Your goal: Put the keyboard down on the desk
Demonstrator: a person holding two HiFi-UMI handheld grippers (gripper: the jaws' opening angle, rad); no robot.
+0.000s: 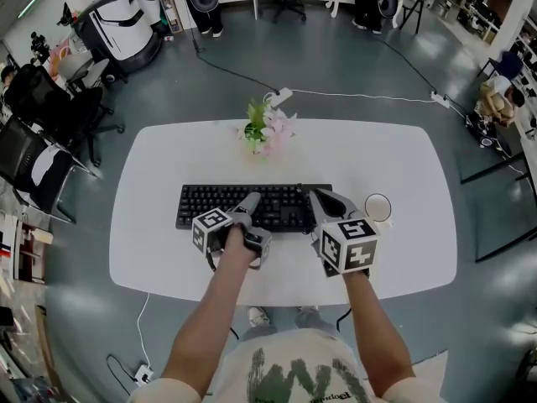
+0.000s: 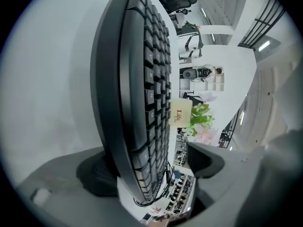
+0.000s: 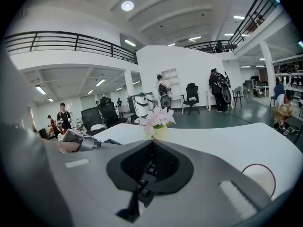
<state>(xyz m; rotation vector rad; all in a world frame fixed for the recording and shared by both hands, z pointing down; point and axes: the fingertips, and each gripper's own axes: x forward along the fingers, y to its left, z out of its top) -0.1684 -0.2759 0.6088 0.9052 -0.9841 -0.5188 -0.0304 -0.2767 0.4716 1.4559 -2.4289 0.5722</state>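
Overhead, a black keyboard [image 1: 252,206] lies across the white desk [image 1: 151,259], in front of pink flowers [image 1: 268,131]. Only the gripper views show grip: the left gripper [image 2: 151,167] stands loosely open around the keyboard's edge, while the right gripper [image 3: 149,168] pinches its keys.

Keyboard [image 1: 252,204] lay mid-desk [image 1: 168,158]. Flower pot [image 1: 267,130] stood behind it, apart. Cup [image 1: 378,207] sat just right of keyboard. Left gripper [image 1: 250,200] was at keyboard's near edge, right gripper [image 1: 323,198] at its right end.
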